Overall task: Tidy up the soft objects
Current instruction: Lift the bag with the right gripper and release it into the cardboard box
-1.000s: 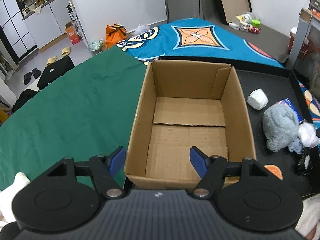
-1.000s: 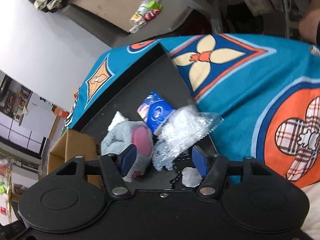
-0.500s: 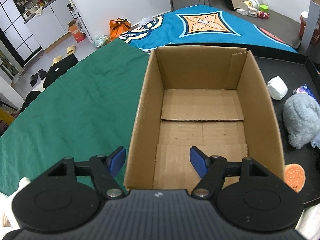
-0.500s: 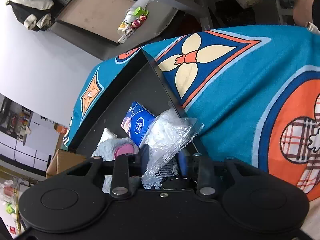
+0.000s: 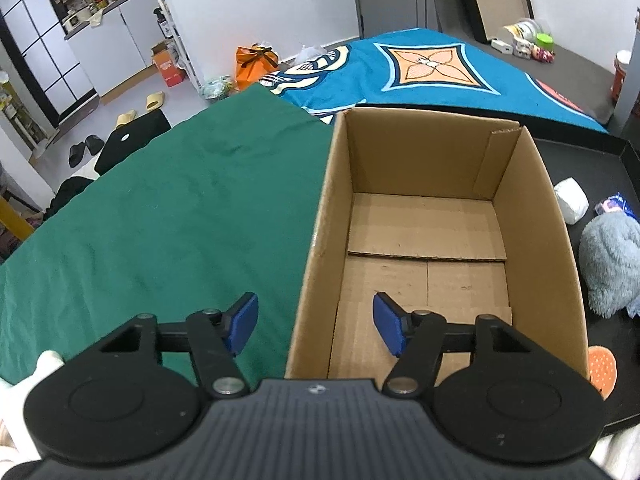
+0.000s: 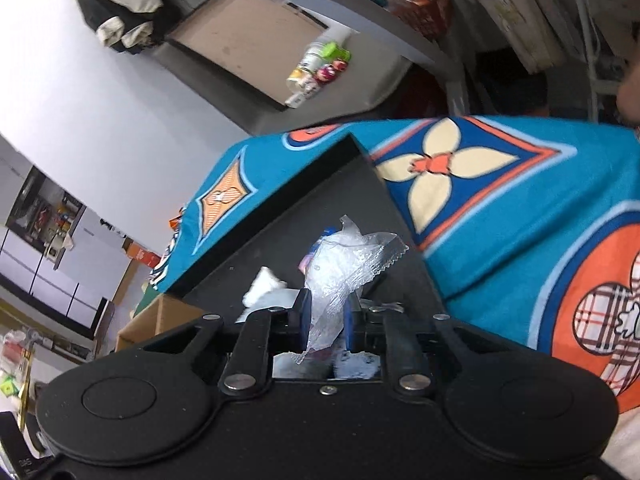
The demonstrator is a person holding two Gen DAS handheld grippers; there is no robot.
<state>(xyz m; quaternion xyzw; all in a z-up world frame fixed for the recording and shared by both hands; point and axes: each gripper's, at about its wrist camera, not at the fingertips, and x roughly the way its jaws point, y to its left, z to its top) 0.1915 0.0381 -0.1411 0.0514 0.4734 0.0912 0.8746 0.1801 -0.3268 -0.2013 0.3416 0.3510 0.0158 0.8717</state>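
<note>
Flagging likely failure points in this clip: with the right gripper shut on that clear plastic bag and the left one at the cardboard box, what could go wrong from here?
1. The right gripper pinches only thin film of the clear plastic bag; it may slip or tear.
2. The left gripper, its jaws closing, straddles the cardboard box wall; it could shove the light box across the green cloth.

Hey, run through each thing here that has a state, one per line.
cardboard box: open, empty, upright.
left tongs: closing, astride the box's near-left wall, pads not touching it.
right tongs: shut on clear plastic bag.
grey plush toy: lying on black tray, outside the box.
</note>
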